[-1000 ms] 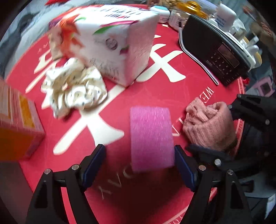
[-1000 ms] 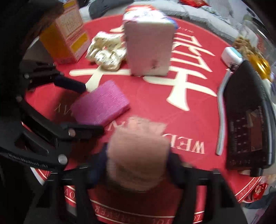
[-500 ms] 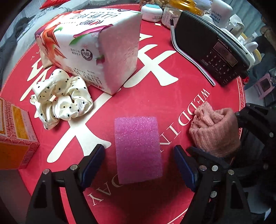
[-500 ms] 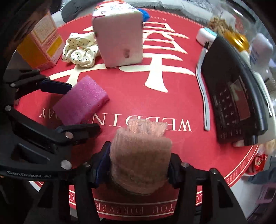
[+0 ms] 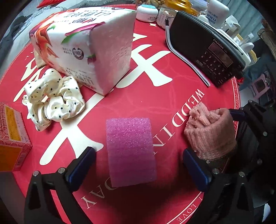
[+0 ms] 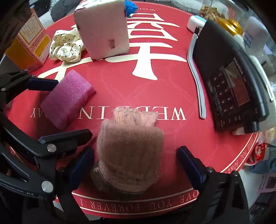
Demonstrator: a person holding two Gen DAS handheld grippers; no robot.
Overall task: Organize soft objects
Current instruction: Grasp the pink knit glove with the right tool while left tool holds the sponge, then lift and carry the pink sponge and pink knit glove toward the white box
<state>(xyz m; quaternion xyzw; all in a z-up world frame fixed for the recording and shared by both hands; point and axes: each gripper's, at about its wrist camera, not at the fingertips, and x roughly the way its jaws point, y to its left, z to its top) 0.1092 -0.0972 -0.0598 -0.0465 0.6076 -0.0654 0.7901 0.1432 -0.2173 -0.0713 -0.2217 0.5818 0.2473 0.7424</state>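
A pink foam block [image 5: 130, 149] [image 6: 68, 100] lies flat on the red round mat [image 5: 155, 103]. My left gripper [image 5: 138, 168] straddles it, jaws opening, with a clear gap on both sides. A pink knitted glove [image 6: 130, 155] [image 5: 209, 132] rests near the mat's edge. Around it stands my right gripper [image 6: 136, 166], jaws opening and pads off the wool. A cream polka-dot scrunchie [image 5: 51, 101] [image 6: 66, 46] lies beside a tissue pack [image 5: 86, 46] [image 6: 103, 29].
A black radio [image 5: 205, 48] [image 6: 231, 79] lies at the right. An orange carton [image 5: 10, 141] [image 6: 27, 44] stands at the left edge. Jars, a cream pot [image 5: 147, 13] and bottles crowd the far rim. A blue object [image 6: 131, 6] peeks from behind the tissue pack.
Both grippers' jaws have spread wider. The right one has let go of the knitted glove, which now rests on the mat. The foam block lies free between the left fingers.
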